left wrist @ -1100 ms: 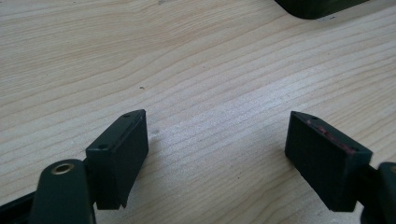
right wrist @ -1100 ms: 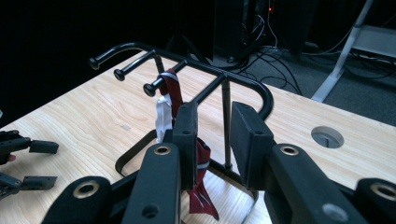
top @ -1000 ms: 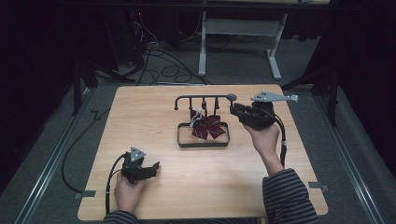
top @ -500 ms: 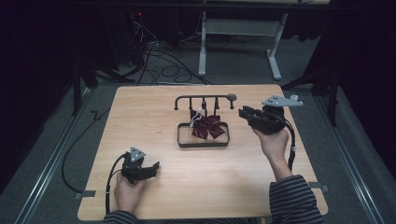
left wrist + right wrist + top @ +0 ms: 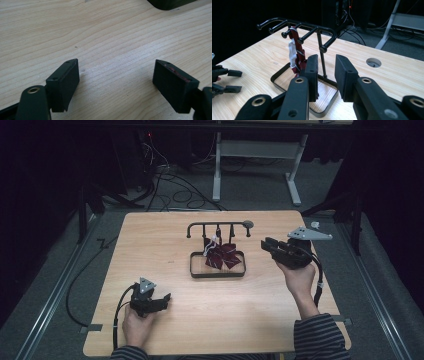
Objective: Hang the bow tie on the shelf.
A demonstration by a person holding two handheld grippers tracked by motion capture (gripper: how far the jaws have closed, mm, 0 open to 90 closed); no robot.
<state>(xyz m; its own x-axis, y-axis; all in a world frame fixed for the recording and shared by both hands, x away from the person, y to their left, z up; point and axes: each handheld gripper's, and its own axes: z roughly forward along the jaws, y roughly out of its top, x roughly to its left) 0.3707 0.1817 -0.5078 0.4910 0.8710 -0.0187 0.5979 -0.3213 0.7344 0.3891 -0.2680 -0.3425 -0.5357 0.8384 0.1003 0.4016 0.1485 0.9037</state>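
Pulling back from the rack (image 5: 218,226), the right tool (image 5: 270,245) now hovers beside the tray (image 5: 217,274), jaws slightly parted and empty. The maroon scrunchie (image 5: 221,255) hangs on a peg, seemingly delivered. The left tool (image 5: 162,299) rests spread on the worktop (image 5: 150,245).

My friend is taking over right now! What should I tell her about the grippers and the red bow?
Left gripper: resting on the wooden table near its front left, jaws wide open, empty.
Right gripper: held up right of the black hook rack, jaws partly open, empty.
Red striped bow: hangs from a rack hook over the rack's tray.
Done: the bow looks hung.
Left: probably just setting the right gripper down; nothing else seems to need hanging.
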